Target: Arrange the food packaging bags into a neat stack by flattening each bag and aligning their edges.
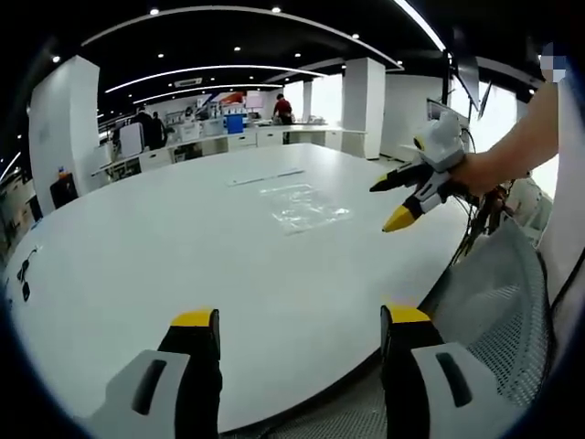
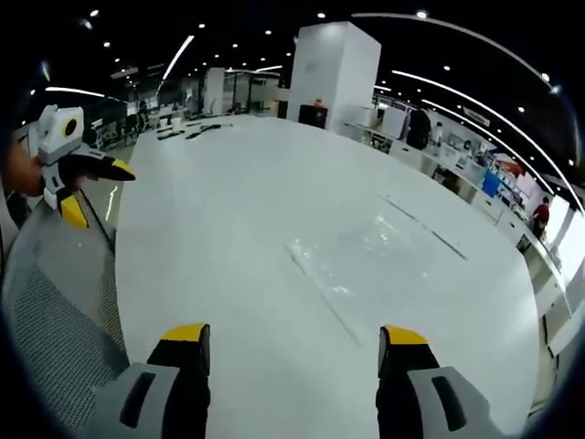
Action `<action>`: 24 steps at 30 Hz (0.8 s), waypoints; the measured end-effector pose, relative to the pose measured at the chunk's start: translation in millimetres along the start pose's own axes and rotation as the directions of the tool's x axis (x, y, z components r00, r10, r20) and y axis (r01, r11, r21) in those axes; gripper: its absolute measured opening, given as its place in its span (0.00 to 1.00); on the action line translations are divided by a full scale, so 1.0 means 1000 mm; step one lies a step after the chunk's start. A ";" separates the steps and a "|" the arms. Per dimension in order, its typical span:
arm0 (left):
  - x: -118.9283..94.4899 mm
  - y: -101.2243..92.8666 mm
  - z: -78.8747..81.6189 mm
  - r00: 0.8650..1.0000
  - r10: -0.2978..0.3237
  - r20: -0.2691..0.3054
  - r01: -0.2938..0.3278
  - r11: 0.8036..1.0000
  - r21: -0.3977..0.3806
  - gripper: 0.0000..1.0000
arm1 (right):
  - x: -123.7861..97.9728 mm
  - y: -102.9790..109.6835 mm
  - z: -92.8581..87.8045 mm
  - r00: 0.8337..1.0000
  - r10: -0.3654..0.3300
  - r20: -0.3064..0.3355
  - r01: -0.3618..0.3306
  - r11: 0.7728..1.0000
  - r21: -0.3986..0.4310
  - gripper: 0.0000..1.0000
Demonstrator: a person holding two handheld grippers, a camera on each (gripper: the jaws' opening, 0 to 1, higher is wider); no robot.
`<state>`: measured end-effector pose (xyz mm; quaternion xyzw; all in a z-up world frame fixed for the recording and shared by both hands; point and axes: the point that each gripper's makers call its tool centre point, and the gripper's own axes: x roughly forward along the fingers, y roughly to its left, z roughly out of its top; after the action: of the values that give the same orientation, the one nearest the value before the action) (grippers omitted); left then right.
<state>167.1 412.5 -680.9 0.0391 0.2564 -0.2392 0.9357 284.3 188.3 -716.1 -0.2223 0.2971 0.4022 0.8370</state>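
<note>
Over the big white tabletop [image 1: 164, 247] we go, and the clear food packaging bags [image 1: 302, 207] are lying flat out in the middle of it, well away from both tools. In the left gripper view, the left hand-held gripper [image 1: 300, 331] is hovering above the near edge with its yellow-tipped jaws spread wide and nothing between them. Coming in from the right of that view, the right hand-held gripper [image 1: 388, 203] is hanging in the air near the bags, jaws parted, gripped by a person's hand [image 1: 475, 172] (the bare forearm is running up behind it).

Switching to the right gripper view: the right hand-held gripper [image 2: 294, 343] is also standing released, jaws wide apart above the bare tabletop [image 2: 228, 210], with the bags [image 2: 366, 258] ahead and slightly right, glinting under the ceiling lights. The left hand-held gripper [image 2: 102, 194] is showing at the far left, off the table's edge, above a grey mesh chair back [image 2: 55, 302]. A thin strip [image 2: 422, 225] is lying just beyond the bags.
</note>
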 end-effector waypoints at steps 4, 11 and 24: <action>0.000 0.000 -0.001 1.000 0.001 -0.003 -0.001 1.000 0.001 0.70 | 0.003 -0.006 0.000 1.000 -0.004 -0.010 0.004 1.000 -0.017 0.73; -0.001 -0.005 0.003 1.000 0.000 -0.007 0.000 1.000 0.004 0.70 | 0.009 -0.015 0.000 1.000 -0.014 -0.026 0.013 0.998 -0.058 0.72; -0.002 -0.006 0.007 1.000 -0.015 0.010 0.015 1.000 -0.009 0.70 | 0.019 -0.027 -0.003 0.997 -0.027 -0.070 0.017 0.990 -0.139 0.69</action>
<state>165.8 406.2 -673.1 0.0314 0.2533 -0.2454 0.9352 314.4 180.9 -727.9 -0.2974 0.2959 0.4042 0.8128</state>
